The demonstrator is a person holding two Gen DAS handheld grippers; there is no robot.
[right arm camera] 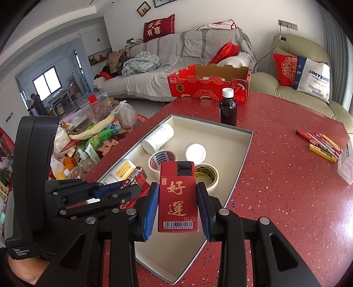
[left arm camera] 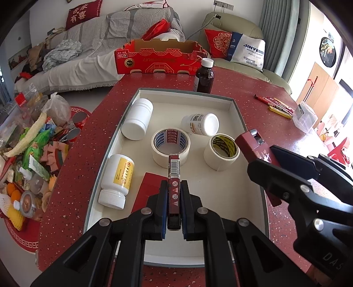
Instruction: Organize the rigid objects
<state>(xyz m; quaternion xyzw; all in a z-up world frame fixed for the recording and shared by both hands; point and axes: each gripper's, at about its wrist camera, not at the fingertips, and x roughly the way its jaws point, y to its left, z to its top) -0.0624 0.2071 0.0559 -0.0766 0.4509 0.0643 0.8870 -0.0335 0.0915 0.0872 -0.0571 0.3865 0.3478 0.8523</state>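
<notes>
Left gripper [left arm camera: 174, 207] pinches narrow red barcode-edged lighter box [left arm camera: 173, 176] by its flat sides; right gripper [right arm camera: 178, 209] clamps red gold-lettered lighter [right arm camera: 178, 196] at mid-body. Both probably light, stiff, slick: grip flat faces. Shallow white tray [left arm camera: 237, 110] below holds three white pill bottles [left arm camera: 137, 119], two tape rolls [left arm camera: 171, 146], flat red packet at 6. Brown glass bottle [left arm camera: 204, 76] beyond at 12, fragile.

Home living room, striped-throw sofa [right arm camera: 176, 55], beige armchair [right arm camera: 308, 88], red speckled table [right arm camera: 275, 165], framed wall pictures [right arm camera: 143, 8]
</notes>
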